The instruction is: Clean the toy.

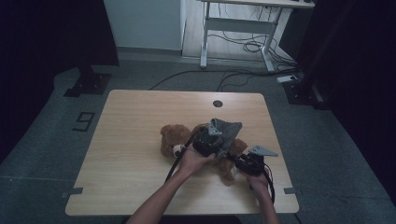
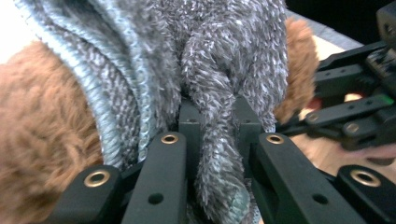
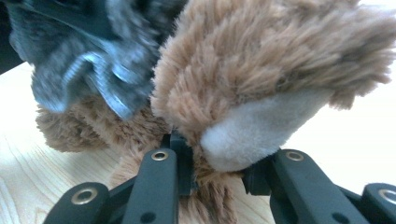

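Brown teddy bear (image 1: pixel 175 137) laid at table (image 1: pixel 130 154) centre, left gripper (image 1: pixel 205 143) angled over it, clamped on grey knitted garment (image 2: pixel 219 154), right gripper (image 1: pixel 247 164) held low, pinching bear's paw (image 3: pixel 252 135), forearms extended from near edge.

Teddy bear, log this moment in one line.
left hand-held gripper: shut on grey garment | right hand-held gripper: shut on teddy bear leg | on table

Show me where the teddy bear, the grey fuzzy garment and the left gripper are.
teddy bear (image 1: pixel 173 139), high view, on its brown head.
grey fuzzy garment (image 2: pixel 219 56), left gripper view, on the bunched fabric above the jaws.
left gripper (image 1: pixel 205 143), high view, on its black body over the bear.
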The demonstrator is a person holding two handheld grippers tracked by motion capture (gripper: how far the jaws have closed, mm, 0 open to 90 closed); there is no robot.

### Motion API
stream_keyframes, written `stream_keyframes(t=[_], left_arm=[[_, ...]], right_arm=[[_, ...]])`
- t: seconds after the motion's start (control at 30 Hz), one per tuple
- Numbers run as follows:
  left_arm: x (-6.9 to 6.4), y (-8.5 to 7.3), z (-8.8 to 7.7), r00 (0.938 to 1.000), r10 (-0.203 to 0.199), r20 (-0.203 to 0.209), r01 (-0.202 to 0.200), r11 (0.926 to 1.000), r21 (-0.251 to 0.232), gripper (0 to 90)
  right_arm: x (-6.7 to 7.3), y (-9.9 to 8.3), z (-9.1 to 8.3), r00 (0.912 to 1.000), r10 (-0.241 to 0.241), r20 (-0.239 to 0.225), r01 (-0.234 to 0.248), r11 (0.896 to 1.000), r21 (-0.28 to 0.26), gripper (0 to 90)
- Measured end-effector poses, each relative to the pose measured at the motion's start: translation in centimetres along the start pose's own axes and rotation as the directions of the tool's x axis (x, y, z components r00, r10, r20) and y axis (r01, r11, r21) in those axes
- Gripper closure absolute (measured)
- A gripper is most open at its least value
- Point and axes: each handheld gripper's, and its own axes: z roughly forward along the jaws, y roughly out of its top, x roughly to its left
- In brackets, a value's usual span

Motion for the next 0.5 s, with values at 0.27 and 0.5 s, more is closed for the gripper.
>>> stream_keyframes(t=[0.27,0.5], left_arm=[[4.2,-1.5,-2.4,0.994,-0.083,-0.071,0.084,0.9963,0.017,78.4],[7.4,-4.1,-4.7,0.9827,-0.162,-0.091,0.162,0.9868,-0.008,78.2]], right_arm=[[0.0,0.0,0.0,1.0,-0.006,0.002,0.006,1.0,0.0,70.2],[0.1,0.0,0.0,0.9999,-0.008,-0.007,0.008,1.0,-0.007,70.2]])
